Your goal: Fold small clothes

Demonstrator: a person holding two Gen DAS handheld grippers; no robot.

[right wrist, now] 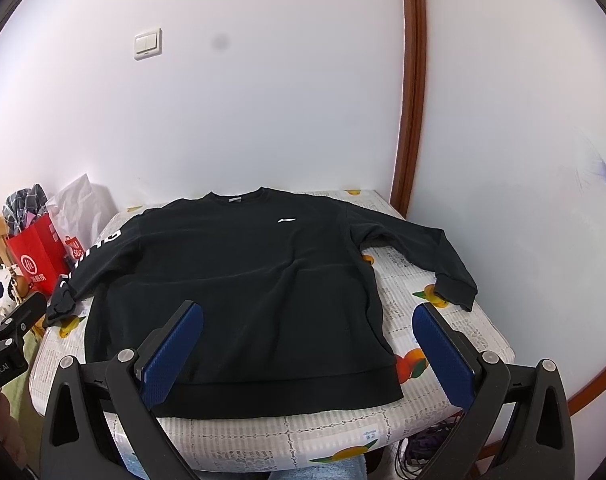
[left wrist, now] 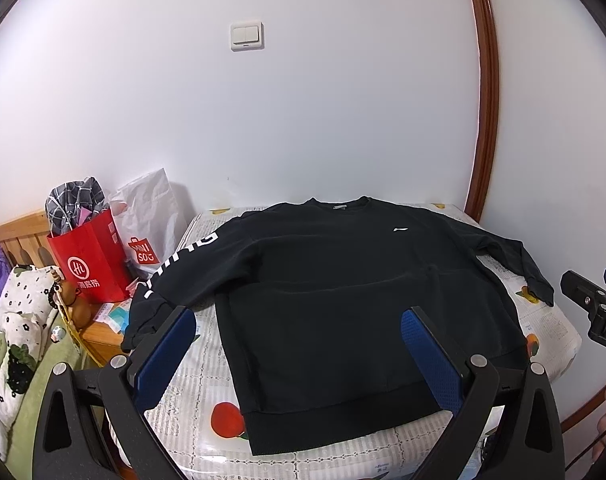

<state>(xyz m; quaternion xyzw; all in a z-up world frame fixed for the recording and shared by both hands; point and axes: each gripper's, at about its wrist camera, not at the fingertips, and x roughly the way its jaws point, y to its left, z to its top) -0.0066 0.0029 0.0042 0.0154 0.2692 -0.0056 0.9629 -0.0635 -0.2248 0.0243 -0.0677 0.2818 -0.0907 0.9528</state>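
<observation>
A black long-sleeved sweatshirt lies flat, front up, on a small table with a fruit-print cloth; it also shows in the right wrist view. Its collar points to the wall, its hem to me, and both sleeves are spread out. The left sleeve with white letters hangs over the table's left edge. My left gripper is open and empty above the hem's left half. My right gripper is open and empty above the hem's right half, and shows at the right edge of the left wrist view.
A red paper bag with checked cloth and a white Miniso bag stand left of the table. A bed with floral bedding lies far left. White walls with a brown wooden frame close the back and right. Cables lie under the table.
</observation>
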